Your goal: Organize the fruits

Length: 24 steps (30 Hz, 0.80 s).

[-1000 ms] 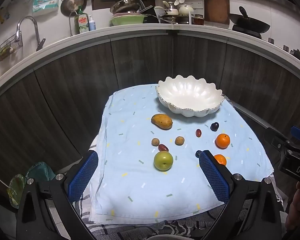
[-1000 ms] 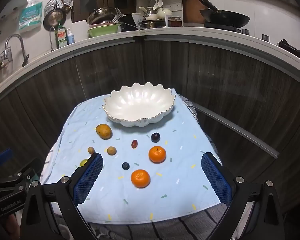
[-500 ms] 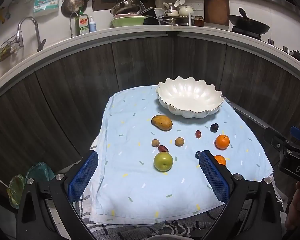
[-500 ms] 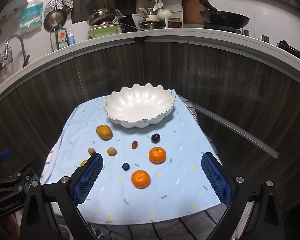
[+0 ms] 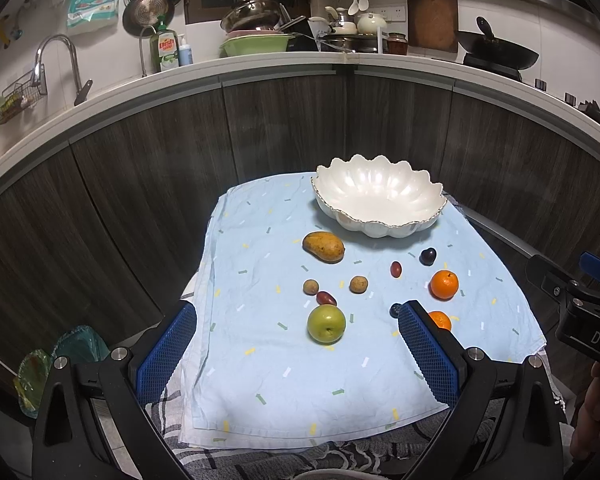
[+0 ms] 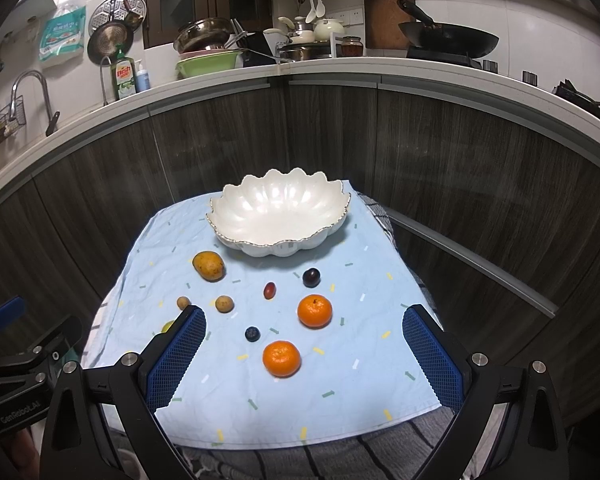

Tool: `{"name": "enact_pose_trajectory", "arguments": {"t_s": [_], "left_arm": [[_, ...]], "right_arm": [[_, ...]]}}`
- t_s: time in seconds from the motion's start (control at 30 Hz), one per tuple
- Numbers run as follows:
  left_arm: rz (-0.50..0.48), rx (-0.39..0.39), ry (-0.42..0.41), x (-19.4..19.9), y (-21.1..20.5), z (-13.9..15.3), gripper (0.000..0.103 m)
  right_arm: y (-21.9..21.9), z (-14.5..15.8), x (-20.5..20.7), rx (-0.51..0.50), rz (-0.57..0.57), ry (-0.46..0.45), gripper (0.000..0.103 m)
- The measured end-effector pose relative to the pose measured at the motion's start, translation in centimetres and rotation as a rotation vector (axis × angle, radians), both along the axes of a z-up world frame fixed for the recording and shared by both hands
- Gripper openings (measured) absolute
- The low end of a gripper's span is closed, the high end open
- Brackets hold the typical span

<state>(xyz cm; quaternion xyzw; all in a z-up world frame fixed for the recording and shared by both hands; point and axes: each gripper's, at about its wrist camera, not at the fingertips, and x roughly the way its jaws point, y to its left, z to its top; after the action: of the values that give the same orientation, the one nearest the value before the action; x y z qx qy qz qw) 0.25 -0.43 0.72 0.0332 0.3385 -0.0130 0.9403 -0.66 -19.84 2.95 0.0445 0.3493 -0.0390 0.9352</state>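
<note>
No fruit is gathered yet: both jaws gape empty; the scalloped white ceramic bowl (image 6: pixel 278 216) awaits the round orange mandarin (image 6: pixel 281 358).

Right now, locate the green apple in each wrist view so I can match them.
Left wrist: green apple sits low centre, between the open claw fingers.
Right wrist: only a sliver of the green apple shows, behind the left finger.
Shared landmark: white scalloped bowl at the cloth's far end.
</note>
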Motion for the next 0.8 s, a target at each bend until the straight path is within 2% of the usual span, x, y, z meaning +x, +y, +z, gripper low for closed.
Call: {"name": "enact_pose_trajectory", "arguments": {"t_s": [0.8], "left_arm": [[-0.001,0.000,-0.006,-0.51,0.16,0.61,0.103]], "right_arm": [[-0.04,0.23,0.04,0.000,0.002,-0.003,0.100]]}}
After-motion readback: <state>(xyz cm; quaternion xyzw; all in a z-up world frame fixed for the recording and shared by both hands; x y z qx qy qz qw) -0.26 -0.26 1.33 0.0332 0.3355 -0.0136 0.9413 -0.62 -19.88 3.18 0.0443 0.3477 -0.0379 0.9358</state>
